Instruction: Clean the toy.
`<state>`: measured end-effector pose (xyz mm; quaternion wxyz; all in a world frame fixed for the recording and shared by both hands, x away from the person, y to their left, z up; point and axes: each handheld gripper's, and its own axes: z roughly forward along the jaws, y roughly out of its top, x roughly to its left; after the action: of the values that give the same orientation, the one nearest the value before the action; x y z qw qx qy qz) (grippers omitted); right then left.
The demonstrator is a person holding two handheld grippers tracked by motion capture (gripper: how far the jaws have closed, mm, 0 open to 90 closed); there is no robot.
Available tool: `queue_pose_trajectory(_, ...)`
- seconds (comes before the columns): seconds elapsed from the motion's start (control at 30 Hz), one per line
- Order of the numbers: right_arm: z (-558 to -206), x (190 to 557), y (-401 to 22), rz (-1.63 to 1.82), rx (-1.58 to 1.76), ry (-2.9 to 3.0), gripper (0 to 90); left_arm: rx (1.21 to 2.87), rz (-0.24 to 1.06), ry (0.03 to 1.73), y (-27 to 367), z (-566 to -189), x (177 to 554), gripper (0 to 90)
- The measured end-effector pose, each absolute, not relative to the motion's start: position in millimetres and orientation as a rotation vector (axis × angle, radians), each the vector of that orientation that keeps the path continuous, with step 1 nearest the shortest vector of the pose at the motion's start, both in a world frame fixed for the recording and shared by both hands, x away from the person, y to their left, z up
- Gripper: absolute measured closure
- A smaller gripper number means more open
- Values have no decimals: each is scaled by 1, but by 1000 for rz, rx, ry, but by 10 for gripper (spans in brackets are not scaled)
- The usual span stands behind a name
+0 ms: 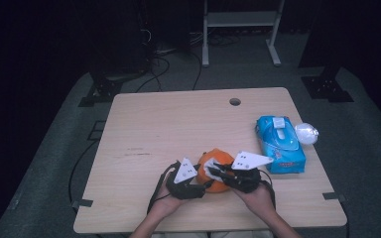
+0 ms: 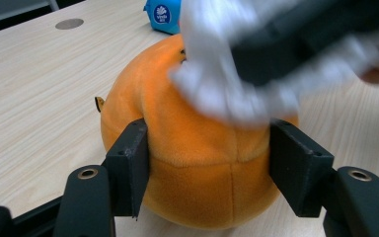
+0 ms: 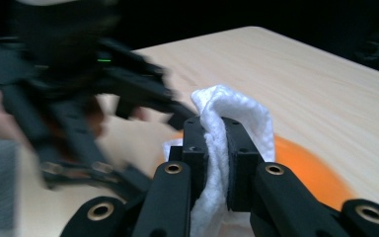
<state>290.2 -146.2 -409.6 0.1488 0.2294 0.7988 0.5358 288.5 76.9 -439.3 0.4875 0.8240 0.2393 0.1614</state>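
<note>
Your left hand-held gripper clamps the orange plush ball at its lower half, low on the worktop near your edge. Your right hand-held gripper pinches a white wipe against the ball's top. Keep the left grip firm, and rub in short strokes so the wipe stays between the pads.

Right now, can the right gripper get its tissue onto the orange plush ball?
Probably yes. The right gripper, jaws shut on the white tissue, sits just over the orange plush ball, which the left gripper clamps by its sides, leaving the top free.
</note>
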Motion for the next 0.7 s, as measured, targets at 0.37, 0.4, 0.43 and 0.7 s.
queue_pose_trajectory(0.37, -405, 282, -135, 1491, 580, 2306, 811, 2024, 436, 541, 69, -439, 283, 381)
queue_pose_trajectory(0.4, -405, 285, -138, 1488, 595, 2298, 811, 2025, 428, 544, 71, -440, 283, 384)
queue_pose_trajectory(0.43, -405, 289, -144, 1483, 628, 2286, 811, 2027, 420, 544, 73, -441, 284, 385)
queue_pose_trajectory(0.7, -420, 304, -176, 1398, 804, 2246, 811, 1931, 298, 650, 79, -439, 293, 180)
